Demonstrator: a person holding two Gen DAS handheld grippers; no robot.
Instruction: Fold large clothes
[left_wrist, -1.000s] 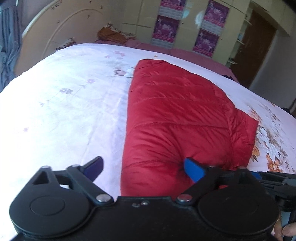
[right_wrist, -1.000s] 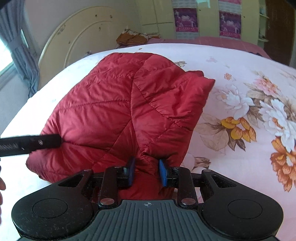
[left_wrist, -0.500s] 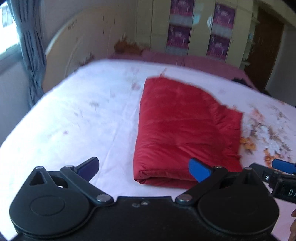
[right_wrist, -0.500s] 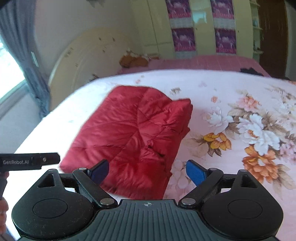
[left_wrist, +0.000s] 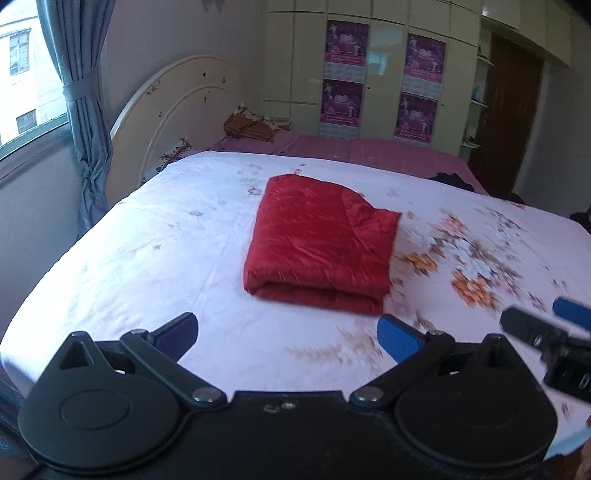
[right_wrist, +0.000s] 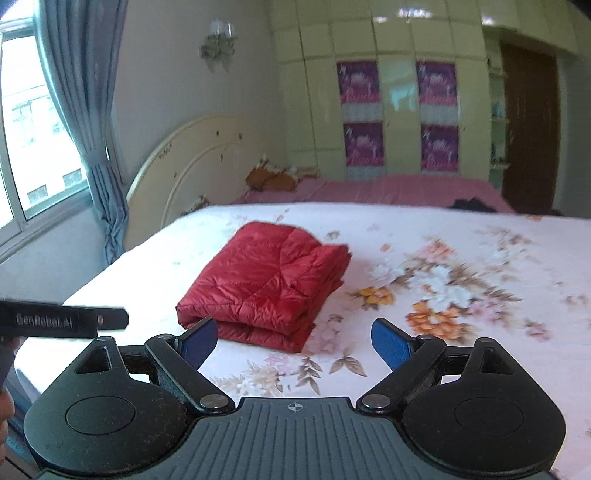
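In the left wrist view the left gripper (left_wrist: 287, 335) hangs over the near part of the bed (left_wrist: 155, 258) with its fingers spread wide and nothing between them. The red jacket (left_wrist: 319, 245), folded into a thick rectangle, lies straight ahead and a little right of centre, apart from both fingertips, its rounded fold edge facing the gripper and its long axis running away toward the headboard (left_wrist: 166, 122). Bare sheet lies on every side of it, widest on the left toward the window; the near bed edge sits just under the gripper. The right gripper (left_wrist: 546, 332) shows blurred at the right margin, also clear of the cloth. In the right wrist view the right gripper (right_wrist: 294, 341) is likewise spread apart and empty, and the jacket (right_wrist: 266, 284) lies ahead and to the left, its near corner just beyond the left fingertip, stacked layers showing on the side toward the flower print. The left gripper (right_wrist: 64, 319) pokes in from the left edge, beside the jacket's near left corner. Both tools look about equally near, one to each front corner. The fold looks finished; any further tidying would mean reaching forward from this near edge.
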